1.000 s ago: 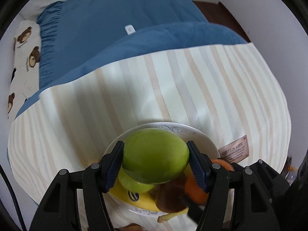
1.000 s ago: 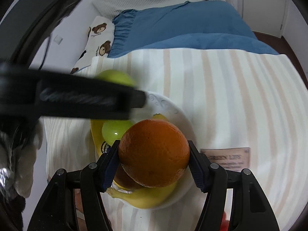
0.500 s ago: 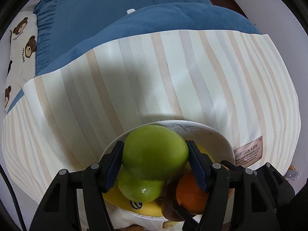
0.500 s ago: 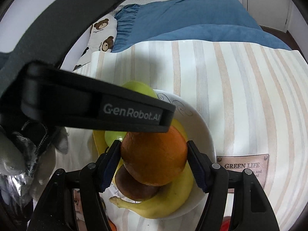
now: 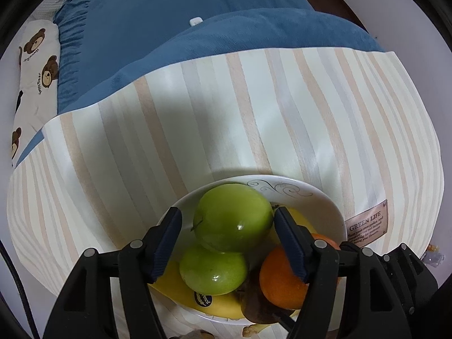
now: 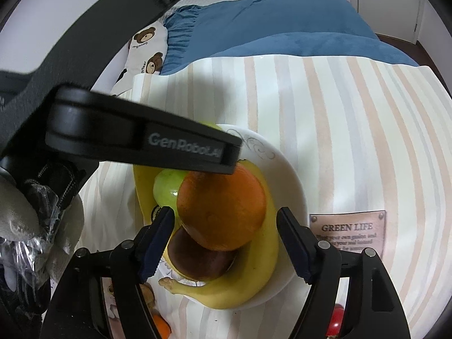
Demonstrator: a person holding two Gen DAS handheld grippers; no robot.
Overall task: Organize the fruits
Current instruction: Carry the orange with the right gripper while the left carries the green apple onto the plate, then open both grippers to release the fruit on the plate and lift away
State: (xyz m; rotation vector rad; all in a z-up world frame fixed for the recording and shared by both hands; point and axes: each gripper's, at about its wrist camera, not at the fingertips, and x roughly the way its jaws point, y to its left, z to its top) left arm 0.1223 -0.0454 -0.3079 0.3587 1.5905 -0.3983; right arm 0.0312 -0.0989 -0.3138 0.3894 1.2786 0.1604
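A blue velvety bedspread (image 5: 175, 28) covers the bed behind, with a white pillow (image 5: 34, 65) printed with brown teddy bears at its far left. In front lies a smooth striped tablecloth (image 5: 254, 113) in cream, peach and grey bands, bearing a sewn pinkish patch (image 6: 347, 233) that reads "GREEN LIFE" above smaller lines too fine to read.

On the cloth sits a round white glossy plate (image 5: 325, 206) with a grey scroll flourish on its rim. A curved yellow banana (image 6: 254, 285) with a dark oval sticker, its wording unreadable, lies along the plate. Heaped on it are a large green apple (image 5: 233, 221) with a shiny skin, a smaller green apple (image 5: 213, 271) just below and touching it, a dimpled orange (image 6: 223, 209), and a dark brown round fruit (image 6: 197, 260) under the orange.

The left gripper (image 5: 226, 240) has its dark blue ribbed pads spread to either side of the large green apple with a gap showing at the left pad, gripping nothing. Its black finger carries white lettering "GenRobot.AI" in the right wrist view. The right gripper (image 6: 224, 244) is likewise spread wide, both pads clear of the orange resting on the pile.
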